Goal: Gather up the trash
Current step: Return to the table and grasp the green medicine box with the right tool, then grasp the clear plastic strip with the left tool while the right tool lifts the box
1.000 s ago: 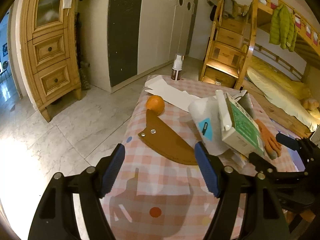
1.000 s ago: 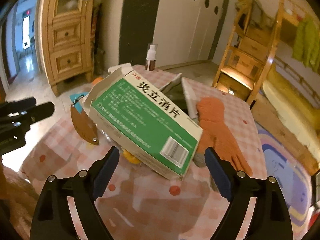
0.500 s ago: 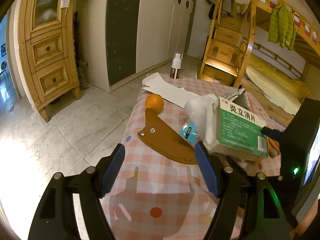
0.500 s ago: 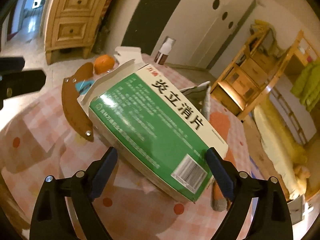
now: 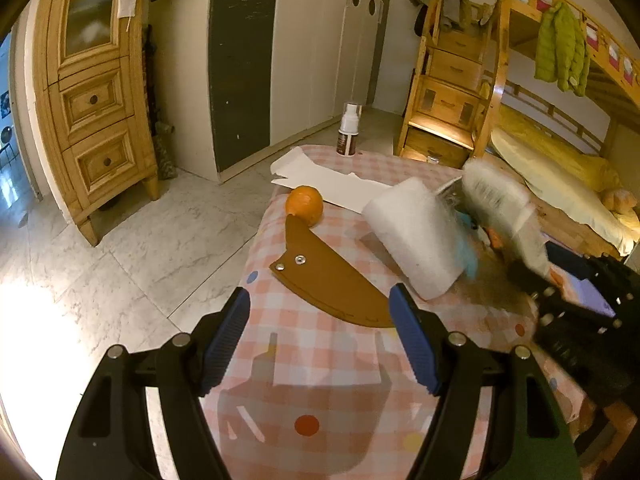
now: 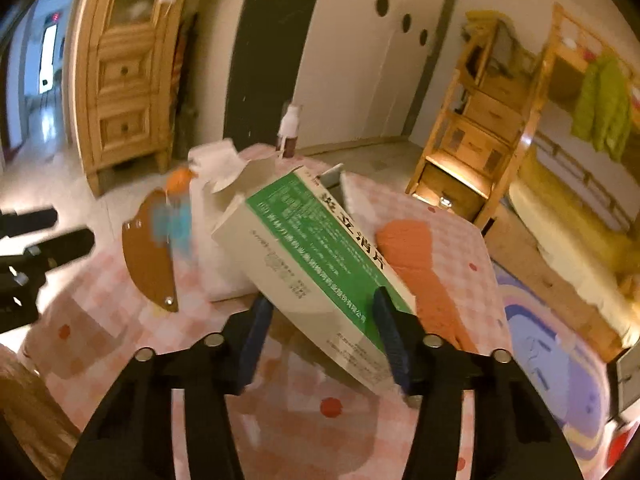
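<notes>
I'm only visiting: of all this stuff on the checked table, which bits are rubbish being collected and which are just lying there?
Being collected: green-and-white medicine box, open flap, clamped in the right gripper.

Probably just lying about: orange, brown leather sheath, white roll, spray bottle, orange glove.

I'm looking at a table wearing a pink checked cloth. Lying on it: a brown leather sheath, an orange touching its tip, white paper, a white roll, an orange glove. A spray bottle is standing at the far edge.
</notes>
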Demonstrator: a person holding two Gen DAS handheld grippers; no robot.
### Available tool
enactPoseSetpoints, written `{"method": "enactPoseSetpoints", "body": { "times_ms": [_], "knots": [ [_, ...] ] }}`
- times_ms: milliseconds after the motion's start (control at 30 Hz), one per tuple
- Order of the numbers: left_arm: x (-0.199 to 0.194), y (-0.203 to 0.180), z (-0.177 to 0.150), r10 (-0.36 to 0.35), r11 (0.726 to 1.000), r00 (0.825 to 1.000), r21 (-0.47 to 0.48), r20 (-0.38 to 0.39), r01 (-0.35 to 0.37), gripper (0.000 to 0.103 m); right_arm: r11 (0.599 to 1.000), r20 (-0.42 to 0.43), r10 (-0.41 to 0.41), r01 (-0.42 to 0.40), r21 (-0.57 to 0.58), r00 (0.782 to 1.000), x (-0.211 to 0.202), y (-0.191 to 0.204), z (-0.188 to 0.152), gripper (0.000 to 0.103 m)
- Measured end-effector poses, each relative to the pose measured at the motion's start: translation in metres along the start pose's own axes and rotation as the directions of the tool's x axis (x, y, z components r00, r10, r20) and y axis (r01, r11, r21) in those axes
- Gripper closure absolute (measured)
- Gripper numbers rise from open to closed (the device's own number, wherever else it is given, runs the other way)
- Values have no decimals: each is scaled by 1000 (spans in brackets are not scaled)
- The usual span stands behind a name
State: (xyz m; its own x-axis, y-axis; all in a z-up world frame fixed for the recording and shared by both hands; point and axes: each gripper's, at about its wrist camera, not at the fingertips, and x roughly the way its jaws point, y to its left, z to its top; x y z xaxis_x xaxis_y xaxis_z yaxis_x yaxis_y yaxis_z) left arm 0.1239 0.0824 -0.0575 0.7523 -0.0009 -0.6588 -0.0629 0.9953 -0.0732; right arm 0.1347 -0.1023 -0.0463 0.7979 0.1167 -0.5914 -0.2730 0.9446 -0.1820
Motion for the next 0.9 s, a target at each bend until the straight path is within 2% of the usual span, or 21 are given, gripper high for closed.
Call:
{"method": "enactPoseSetpoints", "body": {
  "times_ms": [100,333,467,600,700,800,867,900],
  "knots": [
    [0,-7,-1,-14,1000,1000,20,1,14,33,998,24,33,-34,44,999,-9,-14,1,64],
    [-1,-34,-4,-67,994,998,90,-1,67,33,976,92,38,-57,211,995,-31,-55,-7,75],
    [3,-54,-6,-96,988,995,123,-13,97,33,951,121,29,-65,303,992,-40,-77,-11,77],
    [19,-68,1,-148,980,987,127,-54,154,34,945,111,18,-53,324,994,-41,-83,-15,78],
    [40,-76,8,-199,973,973,93,-118,210,41,943,117,16,-54,327,993,-44,-87,-18,78],
    [59,-76,14,-271,961,946,9,-175,277,52,945,118,10,-48,325,993,-46,-89,-21,78],
    [62,-73,13,-305,952,933,-25,-192,306,67,945,119,9,-47,323,993,-46,-90,-20,78],
    [62,-73,12,-321,946,926,-35,-196,321,70,946,120,9,-48,321,993,-47,-91,-21,78]
  ]
}}
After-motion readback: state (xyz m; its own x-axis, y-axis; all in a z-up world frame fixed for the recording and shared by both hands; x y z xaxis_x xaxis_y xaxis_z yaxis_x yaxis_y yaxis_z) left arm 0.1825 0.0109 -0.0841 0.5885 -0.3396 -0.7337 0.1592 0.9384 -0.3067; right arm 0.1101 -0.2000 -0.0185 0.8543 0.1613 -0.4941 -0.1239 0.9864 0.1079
